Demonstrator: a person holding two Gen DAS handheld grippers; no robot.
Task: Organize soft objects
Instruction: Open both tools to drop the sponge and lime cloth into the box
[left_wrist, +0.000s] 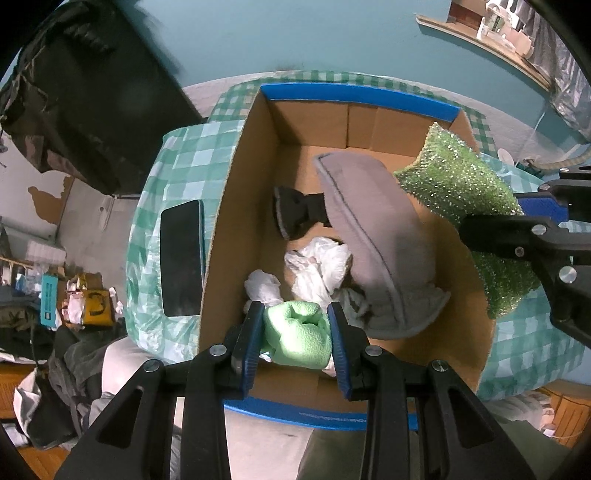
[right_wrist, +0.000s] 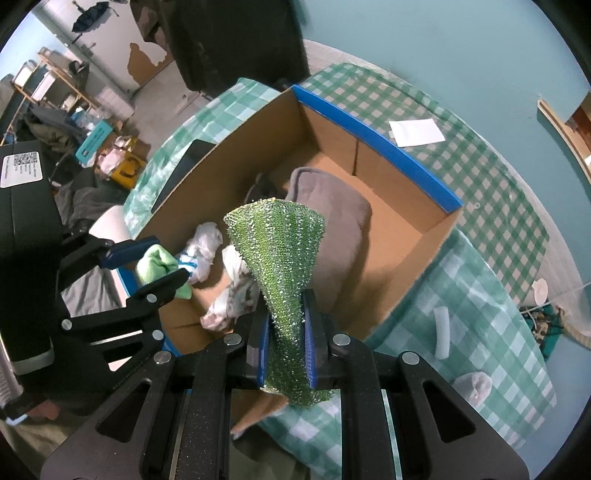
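Observation:
An open cardboard box (left_wrist: 236, 192) with blue-taped rims stands on a green checked tablecloth; it also shows in the right wrist view (right_wrist: 413, 236). Inside lie a grey cushion (left_wrist: 373, 229), a black item (left_wrist: 295, 212) and crumpled white cloths (left_wrist: 317, 266). My left gripper (left_wrist: 295, 332) is shut on a light green foam piece (left_wrist: 299, 336) above the box's near end. My right gripper (right_wrist: 286, 347) is shut on a sparkly green scrub cloth (right_wrist: 280, 251), held over the box's right side; that cloth also shows in the left wrist view (left_wrist: 461, 188).
A dark phone or tablet (left_wrist: 183, 258) lies on the cloth left of the box. A white paper (right_wrist: 417, 133), a white foam strip (right_wrist: 441, 332) and a grey sock (right_wrist: 472, 387) lie on the table to the right. Clutter covers the floor at left.

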